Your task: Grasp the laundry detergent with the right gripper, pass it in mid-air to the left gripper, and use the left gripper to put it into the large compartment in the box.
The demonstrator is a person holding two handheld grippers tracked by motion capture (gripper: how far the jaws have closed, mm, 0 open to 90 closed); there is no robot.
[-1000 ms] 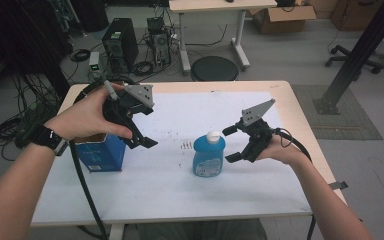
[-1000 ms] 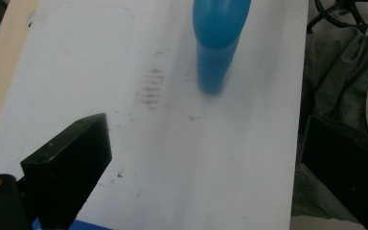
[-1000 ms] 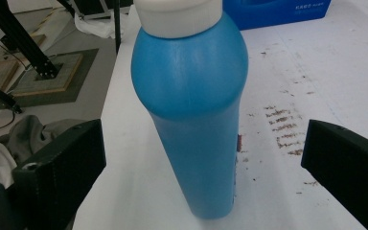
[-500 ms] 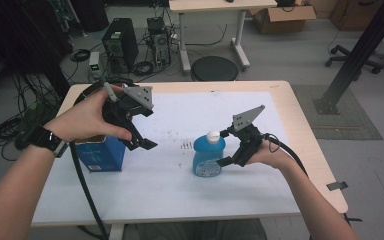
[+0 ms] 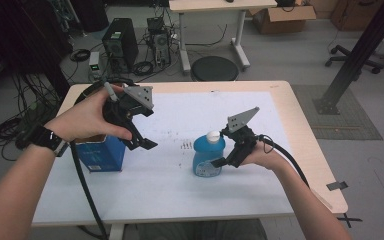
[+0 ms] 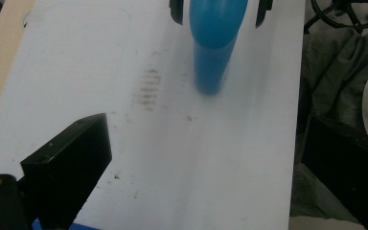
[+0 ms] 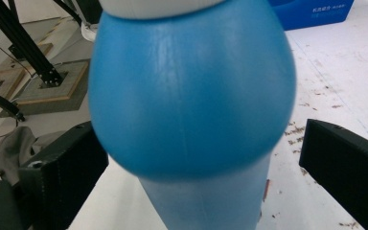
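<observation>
Even indoor light, soft shadows, blurred close-ups

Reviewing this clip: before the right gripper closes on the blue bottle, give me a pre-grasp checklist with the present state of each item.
1. Blue bottle stands upright on the white mat: ok.
2. Right gripper open, one of its fingers on each side of the bottle's body: ok.
3. Fingers touching the bottle: cannot tell; the right gripper view shows small gaps, but blurred.
4. White cap is on the bottle: ok; whether it is tight, cannot tell.
5. Left gripper is held apart from the bottle, above the blue box: ok.
6. Cable trails away from the bottle: ok.
</observation>
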